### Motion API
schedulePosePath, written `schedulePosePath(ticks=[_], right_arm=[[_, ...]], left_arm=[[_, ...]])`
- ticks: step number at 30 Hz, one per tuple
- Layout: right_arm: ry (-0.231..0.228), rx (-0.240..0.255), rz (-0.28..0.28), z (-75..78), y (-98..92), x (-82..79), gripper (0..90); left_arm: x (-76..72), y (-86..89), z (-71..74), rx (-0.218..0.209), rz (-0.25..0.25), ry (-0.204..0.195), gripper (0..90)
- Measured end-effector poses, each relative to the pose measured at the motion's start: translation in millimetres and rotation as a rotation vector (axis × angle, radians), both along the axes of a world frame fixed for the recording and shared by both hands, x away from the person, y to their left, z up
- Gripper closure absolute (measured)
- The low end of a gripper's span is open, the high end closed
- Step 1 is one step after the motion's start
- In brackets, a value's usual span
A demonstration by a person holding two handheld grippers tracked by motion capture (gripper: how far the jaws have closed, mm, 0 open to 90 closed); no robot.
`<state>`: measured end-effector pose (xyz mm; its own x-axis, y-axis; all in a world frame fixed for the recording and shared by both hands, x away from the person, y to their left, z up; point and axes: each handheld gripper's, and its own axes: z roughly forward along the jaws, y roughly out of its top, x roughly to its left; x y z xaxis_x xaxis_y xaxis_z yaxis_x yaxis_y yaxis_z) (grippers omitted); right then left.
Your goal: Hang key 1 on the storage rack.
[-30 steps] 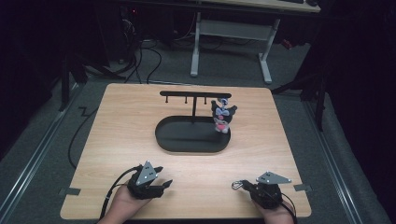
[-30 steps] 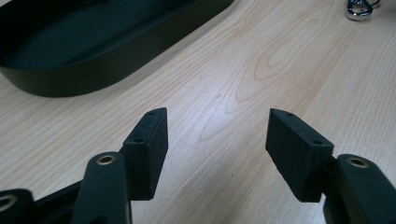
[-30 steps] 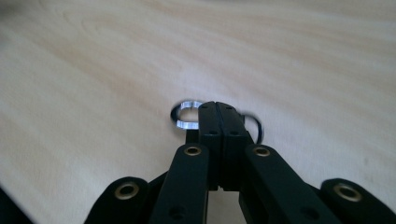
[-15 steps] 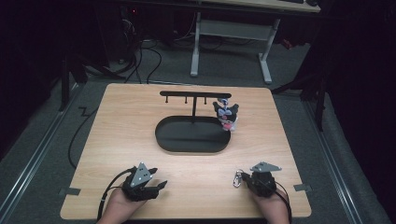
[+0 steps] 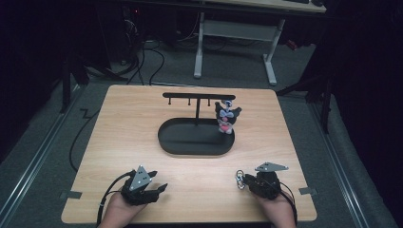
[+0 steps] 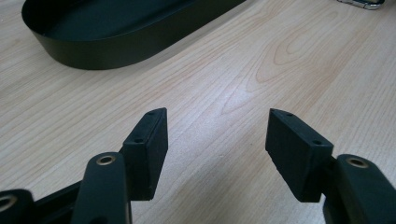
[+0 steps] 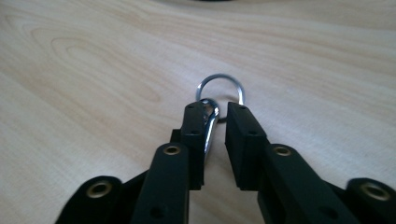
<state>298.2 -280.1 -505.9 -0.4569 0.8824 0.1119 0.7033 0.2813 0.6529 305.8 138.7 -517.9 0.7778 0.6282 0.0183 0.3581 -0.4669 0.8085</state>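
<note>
Change since earlier frame: the right gripper [image 5: 248, 181] has turned so its jaws point left toward the key ring [image 5: 240, 180]; the left gripper [image 5: 153, 190] has shifted slightly right along the near edge.
Right jaws: a narrow gap remains between them; the metal clasp [image 7: 210, 122] lies in that gap, against the left jaw. Whether the jaws clamp it cannot be determined.
Key ring: seen in the right gripper view [image 7: 220, 88], it lies flat on the tabletop [image 7: 93, 70] just beyond the jaw tips, joined to the clasp.
Left jaws: released, spread wide, nothing between them; bare tabletop under the gap.
Left gripper position: near-left area of the tabletop [image 5: 119, 137], held in the person's left hand [image 5: 119, 211].
Right gripper position: near-right area, held in the right hand [image 5: 278, 211].
Tray [image 5: 196, 137]: black, oval, at the tabletop centre, well apart from both grippers.
Stand [image 5: 197, 97]: black T-shaped bar with short pegs, rising from the rear of the tray.
Figure [image 5: 226, 118]: small dark toy at the right end of the stand.
</note>
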Motion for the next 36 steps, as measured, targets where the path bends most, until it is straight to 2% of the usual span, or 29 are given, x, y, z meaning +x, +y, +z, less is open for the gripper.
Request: schedulePosePath(ticks=[3,7,12,16,20,24,29,36], right_arm=[[0.043,-0.014,0.005,1.0,2.9,-0.1,74.6],[0.120,-0.062,0.026,1.3,9.3,3.6,72.1],[0.163,-0.134,0.038,4.8,14.2,8.6,75.1],[0.216,-0.202,0.078,9.1,17.9,13.6,78.1],[0.259,-0.326,0.135,12.7,25.4,21.4,81.7],[0.317,-0.388,0.166,15.6,29.9,32.4,81.3],[0.388,-0.429,0.198,17.5,36.9,43.2,80.3],[0.477,-0.450,0.182,23.0,44.7,53.1,79.4]], left_arm=[[-0.4,-2.6,-0.1,0.010,-0.012,-0.006,39.8],[0.5,-3.6,0.5,0.012,-0.024,-0.014,39.8],[2.7,-2.2,1.3,0.013,-0.029,-0.021,39.7],[1.6,-0.9,3.2,0.003,-0.032,-0.028,39.8],[0.5,-1.1,4.5,0.001,-0.034,-0.033,39.8],[0.5,-1.9,4.4,0.006,-0.037,-0.035,39.7],[1.4,-3.0,3.2,0.010,-0.038,-0.033,39.7],[1.0,-3.0,3.6,0.010,-0.040,-0.038,39.5]])
